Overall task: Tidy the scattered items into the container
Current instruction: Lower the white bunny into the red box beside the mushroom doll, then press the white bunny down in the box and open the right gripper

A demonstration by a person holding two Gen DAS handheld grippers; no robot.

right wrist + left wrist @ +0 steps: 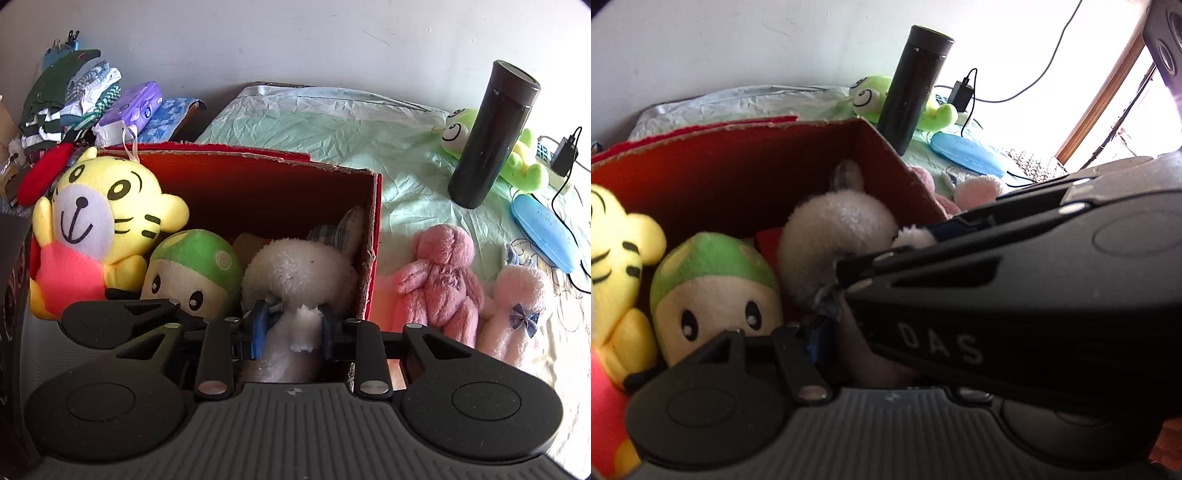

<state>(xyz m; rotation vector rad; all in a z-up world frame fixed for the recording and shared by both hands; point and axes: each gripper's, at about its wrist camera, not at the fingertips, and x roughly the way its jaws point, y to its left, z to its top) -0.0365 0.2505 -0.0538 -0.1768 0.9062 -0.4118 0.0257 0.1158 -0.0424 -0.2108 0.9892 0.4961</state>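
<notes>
A red cardboard box (375, 229) holds a yellow tiger plush (107, 214), a green mushroom plush (192, 266) and a white rabbit plush (299, 269). My right gripper (293, 330) is shut on the white rabbit's body inside the box at its right side. In the left wrist view the box (894, 162), tiger (617, 251), mushroom (716, 291) and rabbit (831, 229) show; my left gripper (827, 306) is beside the rabbit, with the right gripper's black body across it, and its jaws are mostly hidden. Two pink plush toys (439, 273) (513, 310) lie right of the box.
A black flask (491, 136) stands on the pale green sheet (332, 129), with a green frog plush (517, 155), a blue case (543, 232) and a charger with cables (565, 155) nearby. Folded clothes and a purple pack (136, 103) lie at back left.
</notes>
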